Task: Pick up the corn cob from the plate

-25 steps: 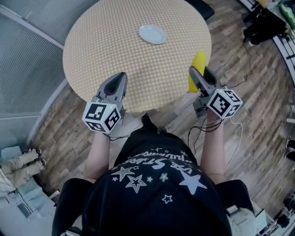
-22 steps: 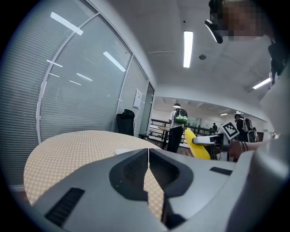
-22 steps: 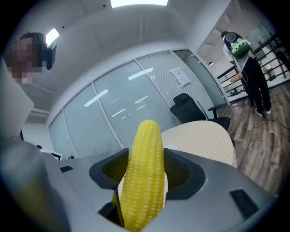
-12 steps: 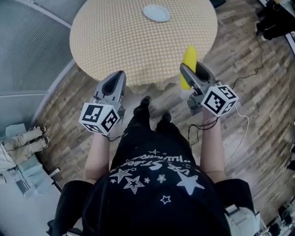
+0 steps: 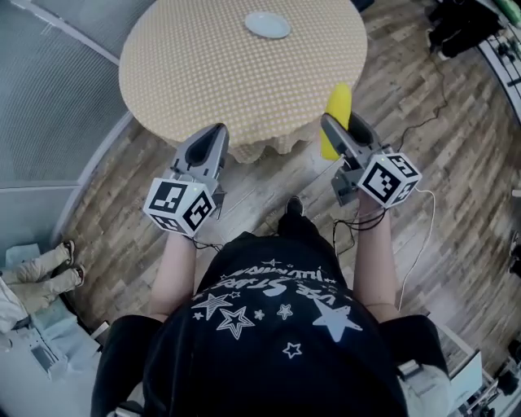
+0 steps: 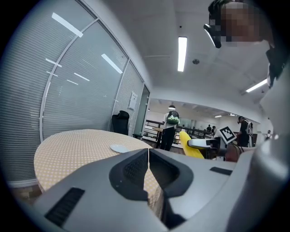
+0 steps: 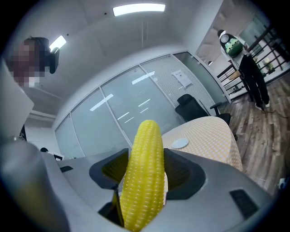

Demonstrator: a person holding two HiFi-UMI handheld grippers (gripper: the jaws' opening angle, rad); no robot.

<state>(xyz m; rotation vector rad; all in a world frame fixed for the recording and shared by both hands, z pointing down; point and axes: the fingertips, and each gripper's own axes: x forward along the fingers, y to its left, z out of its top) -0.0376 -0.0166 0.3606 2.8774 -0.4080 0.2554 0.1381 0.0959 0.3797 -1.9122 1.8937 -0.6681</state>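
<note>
The yellow corn cob (image 5: pixel 335 118) (image 7: pixel 144 174) stands out lengthwise from my right gripper (image 5: pixel 340 134) (image 7: pixel 146 168), whose jaws are shut on it, held in the air off the table's near right edge. The left gripper view shows the corn cob (image 6: pixel 190 144) at the right. The small white plate (image 5: pixel 267 24) (image 6: pixel 120 148) (image 7: pixel 180 143) lies bare at the far side of the round table (image 5: pixel 212 73). My left gripper (image 5: pixel 209 153) (image 6: pixel 148 156) is shut with nothing in it, just off the table's near edge.
The table wears a yellow dotted cloth and stands on a wooden floor (image 5: pixel 440 163). A glass partition with blinds (image 5: pixel 49 89) runs along the left. Cables (image 5: pixel 415 236) trail on the floor at the right. A black chair (image 7: pixel 192 108) stands behind the table, and a person (image 7: pixel 251 72) stands farther off.
The person has stepped back from the table, and both grippers now hang over the floor by its near edge. The corn cob stayed in my right gripper.
</note>
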